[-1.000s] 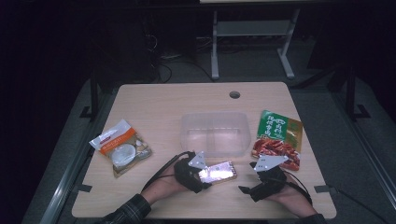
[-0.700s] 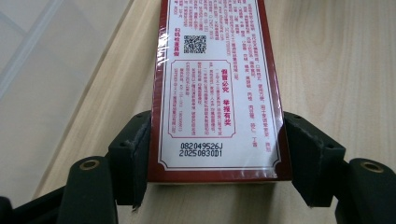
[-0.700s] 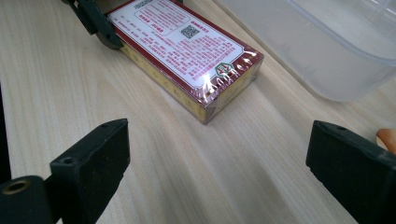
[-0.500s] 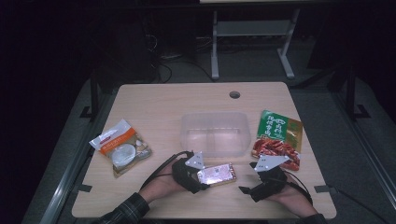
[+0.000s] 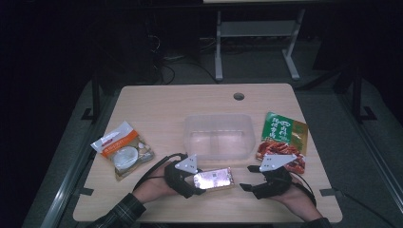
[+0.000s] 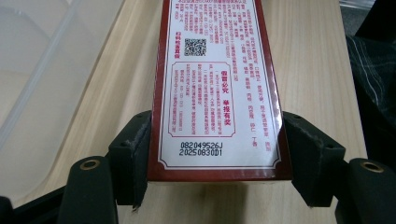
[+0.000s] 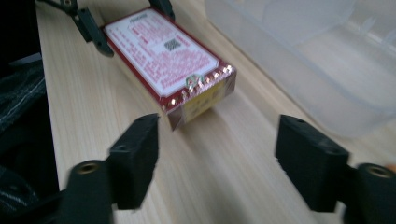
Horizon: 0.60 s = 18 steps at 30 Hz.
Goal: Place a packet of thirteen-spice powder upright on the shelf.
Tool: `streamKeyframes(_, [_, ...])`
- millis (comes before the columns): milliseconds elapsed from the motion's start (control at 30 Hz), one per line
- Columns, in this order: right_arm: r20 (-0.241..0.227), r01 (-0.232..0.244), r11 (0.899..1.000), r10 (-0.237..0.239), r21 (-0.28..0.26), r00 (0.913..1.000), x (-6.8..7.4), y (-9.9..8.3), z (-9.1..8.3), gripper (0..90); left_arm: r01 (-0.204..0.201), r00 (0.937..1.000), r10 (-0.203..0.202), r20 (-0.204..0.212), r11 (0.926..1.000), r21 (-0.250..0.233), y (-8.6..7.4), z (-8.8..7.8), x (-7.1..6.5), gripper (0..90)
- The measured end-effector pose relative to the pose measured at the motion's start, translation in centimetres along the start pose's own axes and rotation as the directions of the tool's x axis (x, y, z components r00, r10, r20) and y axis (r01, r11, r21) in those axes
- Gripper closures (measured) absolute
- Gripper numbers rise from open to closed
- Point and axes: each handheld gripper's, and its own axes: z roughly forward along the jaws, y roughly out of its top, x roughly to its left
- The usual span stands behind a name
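Note:
A flat box (image 5: 215, 179) with a red border and a white label of small print lies just above the table's front part. My left gripper (image 5: 197, 183) is shut on its near end; both pads (image 6: 135, 154) press the box (image 6: 217, 88) on its long sides. My right gripper (image 5: 247, 177) faces the box's other end (image 7: 201, 93) from a short way off. Its jaws (image 7: 217, 149) have just been closing, and nothing is between them. The left gripper's fingers (image 7: 93, 28) grip the far end of the box in the right gripper view.
A clear plastic tub (image 5: 217, 137) stands at the table's middle, just behind the box. A white and orange snack bag (image 5: 122, 149) lies at the left, a green and red food pouch (image 5: 283, 140) at the right. A cable hole (image 5: 238, 96) sits near the far edge.
The left gripper and the box have shifted a little to the left and toward the front edge. The right hand has stayed in place.

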Motion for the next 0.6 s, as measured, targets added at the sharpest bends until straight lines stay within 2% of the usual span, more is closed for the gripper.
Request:
streamKeyframes(33, [0.0, 0.0, 1.0, 0.0, 0.0, 1.0, 0.0, 0.0, 0.0, 33.1, 0.0, 1.0, 0.0, 0.0, 1.0, 0.0, 0.0, 0.0, 0.0, 31.7])
streamKeyframes(167, [-0.027, 0.017, 1.0, -0.018, -0.025, 0.9995, 0.1, 1.1, 0.3, 52.0, 0.001, 1.0, -0.001, 0.003, 1.0, 0.005, -0.3, -0.4, 0.1, 31.7])
streamKeyframes(200, [-0.041, 0.02, 1.0, -0.021, -0.024, 0.9989, 0.2, 1.6, 0.5, 58.9, 0.002, 0.9999, -0.002, 0.01, 1.0, 0.004, -0.4, -0.5, 0.1, 31.7])
streamKeyframes(233, [-0.041, 0.02, 1.0, -0.021, -0.024, 0.9989, 0.2, 1.6, 0.5, 58.9, 0.002, 0.9999, -0.002, 0.01, 1.0, 0.004, -0.4, -0.5, 0.1, 31.7])
streamKeyframes(300, [-0.055, 0.033, 0.999, -0.034, -0.021, 0.9979, 0.4, 1.9, 0.9, 64.2, -0.001, 1.0, 0.001, 0.009, 1.0, 0.003, -0.5, -0.7, 0.2, 31.7])
streamKeyframes(333, [-0.067, 0.039, 0.999, -0.04, -0.009, 0.997, 0.6, 2.0, 1.1, 72.0, -0.005, 0.9999, 0.005, 0.011, 1.0, 0.0, -0.5, -0.8, 0.2, 31.7])
streamKeyframes(367, [-0.067, 0.039, 0.999, -0.04, -0.009, 0.997, 0.6, 2.0, 1.1, 72.0, -0.005, 0.9999, 0.005, 0.011, 1.0, 0.0, -0.5, -0.8, 0.2, 31.7])
streamKeyframes(433, [-0.062, 0.05, 0.999, -0.049, 0.007, 0.9968, 0.8, 2.1, 1.5, 83.1, -0.013, 0.9998, 0.013, 0.014, 0.9999, 0.003, -0.6, -0.8, 0.1, 31.7])
streamKeyframes(500, [-0.079, 0.053, 0.998, -0.051, 0.017, 0.9955, 0.7, 2.2, 1.9, 88.5, -0.015, 0.9998, 0.015, 0.016, 0.9999, 0.005, -0.6, -0.8, 0.1, 31.6])
streamKeyframes(600, [-0.092, 0.06, 0.998, -0.058, 0.024, 0.9941, 0.8, 2.4, 2.4, 89.8, -0.02, 0.9996, 0.02, 0.022, 0.9998, 0.003, -0.5, -0.9, 0.0, 31.6])
